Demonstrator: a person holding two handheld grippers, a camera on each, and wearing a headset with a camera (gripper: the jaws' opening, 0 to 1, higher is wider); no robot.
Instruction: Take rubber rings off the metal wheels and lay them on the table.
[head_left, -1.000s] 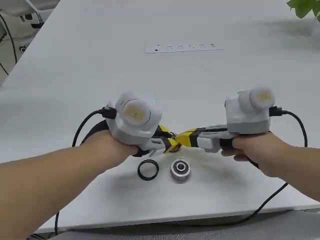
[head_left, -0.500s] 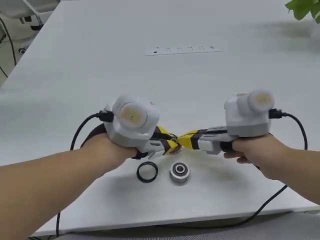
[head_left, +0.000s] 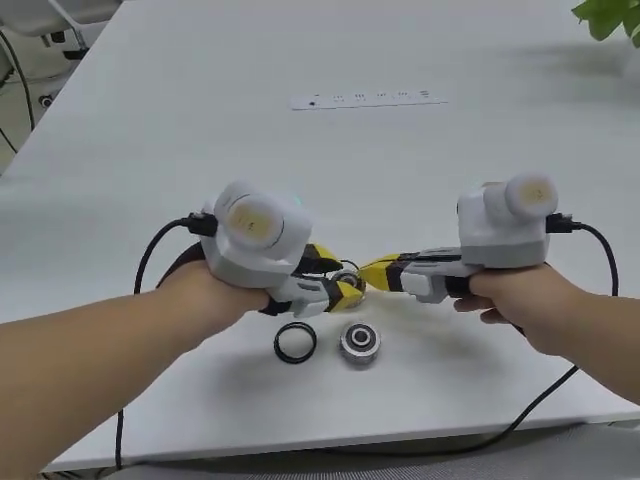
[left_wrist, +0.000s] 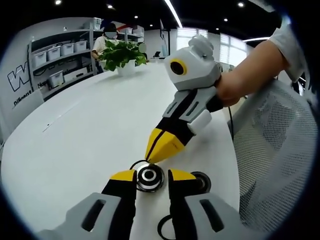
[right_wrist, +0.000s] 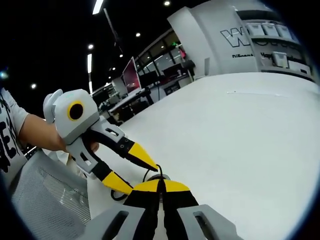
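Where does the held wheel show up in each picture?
Head view: wheel centre, lifted off the table.
Left gripper view: wheel low centre, clamped between the jaws.
Right gripper view: wheel low centre, above the shut jaws pinching its ring.
Shared landmark: the white table.

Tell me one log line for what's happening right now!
left gripper: clamps metal wheel | right gripper: pinches its rubber ring | table: loose ring, bare wheel

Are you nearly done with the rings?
The first ring lies on the table beside its bare wheel. The left tongs grip a second wheel while the right tongs seem to pinch the second ring. That ring is not yet off or laid down.
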